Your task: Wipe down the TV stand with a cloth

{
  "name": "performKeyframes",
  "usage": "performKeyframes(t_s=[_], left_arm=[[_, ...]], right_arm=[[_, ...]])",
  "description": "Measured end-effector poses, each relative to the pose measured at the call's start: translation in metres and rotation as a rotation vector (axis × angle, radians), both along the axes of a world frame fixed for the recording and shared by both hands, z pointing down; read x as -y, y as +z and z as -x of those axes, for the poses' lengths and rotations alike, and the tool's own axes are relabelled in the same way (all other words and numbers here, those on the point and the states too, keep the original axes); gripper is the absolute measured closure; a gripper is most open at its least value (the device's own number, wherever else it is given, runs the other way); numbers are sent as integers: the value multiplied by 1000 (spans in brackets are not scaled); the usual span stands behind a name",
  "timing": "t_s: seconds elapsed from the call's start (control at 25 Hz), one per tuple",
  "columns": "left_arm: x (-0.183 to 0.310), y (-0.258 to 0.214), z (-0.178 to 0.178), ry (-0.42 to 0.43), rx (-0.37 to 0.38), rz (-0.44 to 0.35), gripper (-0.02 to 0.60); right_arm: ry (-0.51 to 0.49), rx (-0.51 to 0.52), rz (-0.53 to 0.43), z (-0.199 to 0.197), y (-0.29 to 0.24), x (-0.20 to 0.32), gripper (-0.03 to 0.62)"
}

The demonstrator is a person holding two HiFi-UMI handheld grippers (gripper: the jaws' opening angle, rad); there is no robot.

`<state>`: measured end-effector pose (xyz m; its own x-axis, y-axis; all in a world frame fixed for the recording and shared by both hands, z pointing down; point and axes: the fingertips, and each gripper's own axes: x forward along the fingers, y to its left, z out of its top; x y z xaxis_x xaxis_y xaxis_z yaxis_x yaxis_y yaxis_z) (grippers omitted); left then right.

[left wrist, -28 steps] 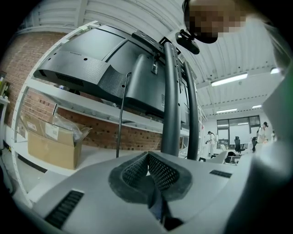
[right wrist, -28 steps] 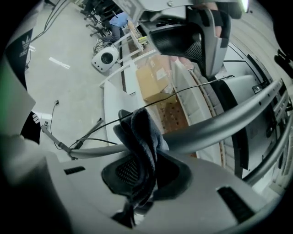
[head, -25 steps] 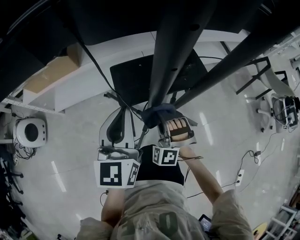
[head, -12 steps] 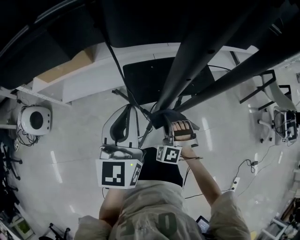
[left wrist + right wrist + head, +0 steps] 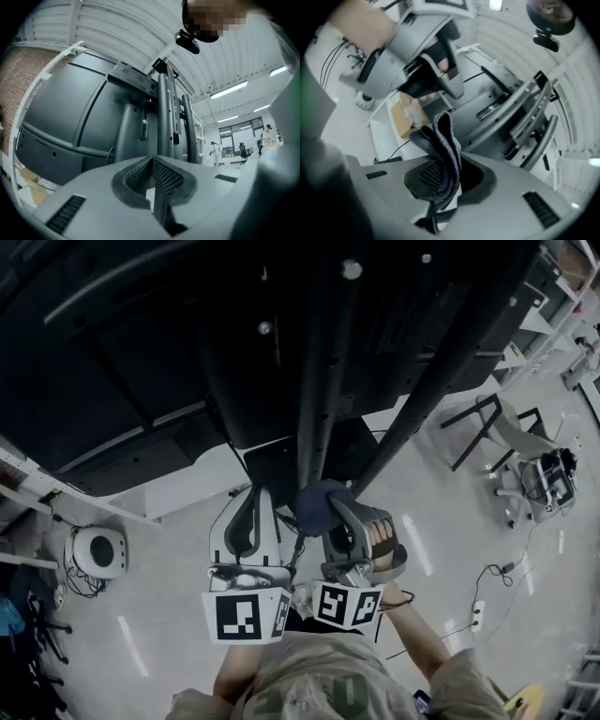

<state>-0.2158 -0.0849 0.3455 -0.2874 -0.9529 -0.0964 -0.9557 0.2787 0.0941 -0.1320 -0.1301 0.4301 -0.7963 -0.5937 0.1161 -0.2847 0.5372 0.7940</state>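
Left gripper (image 5: 253,495): raised, jaws together, nothing between them.
Right gripper (image 5: 328,502): raised just beside the left, jaws clamped on a folded dark cloth (image 5: 444,140).
Right hand (image 5: 380,538): fingers curled round the gripper's handle.
Right forearm (image 5: 419,634), left forearm (image 5: 234,669): both reach up from the torso, the 2 marker cubes nearest the body.
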Motion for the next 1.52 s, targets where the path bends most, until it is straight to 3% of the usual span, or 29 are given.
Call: performKeyframes(t_s=[0.12,0.28,0.36,0.48,0.6,0.88,1.0,1.12,1.36,1.52], left_arm=[[-2,-25,-10,33,17,-36,566],[1,-36,-28,113,32,-67,566],[4,-33,-42,152,40,-60,566],[7,-32,-59,200,48,-59,566],[15,-37,-72,241,61,-70,566],[29,-42,-92,324,40,-89,566],[36,-50,-96,338,75,-87,566],[44,-77,-97,342,148,-98,566],[64,-124,-113,377,235,-150,566],[69,-132,-137,397,264,-184,566]], right_arm=[[57,214,113,-25,-55,-5,537],[134,601,412,-63,-92,-2,537],[145,734,513,-85,-95,0,537],[173,808,557,-112,-95,-2,537],[214,855,537,-131,-100,-2,537],[246,885,512,-146,-104,4,537],[225,831,384,-146,-133,23,537],[228,694,191,-147,-189,56,537],[260,452,-457,-133,-355,118,537],[297,300,-671,-110,-423,148,537]])
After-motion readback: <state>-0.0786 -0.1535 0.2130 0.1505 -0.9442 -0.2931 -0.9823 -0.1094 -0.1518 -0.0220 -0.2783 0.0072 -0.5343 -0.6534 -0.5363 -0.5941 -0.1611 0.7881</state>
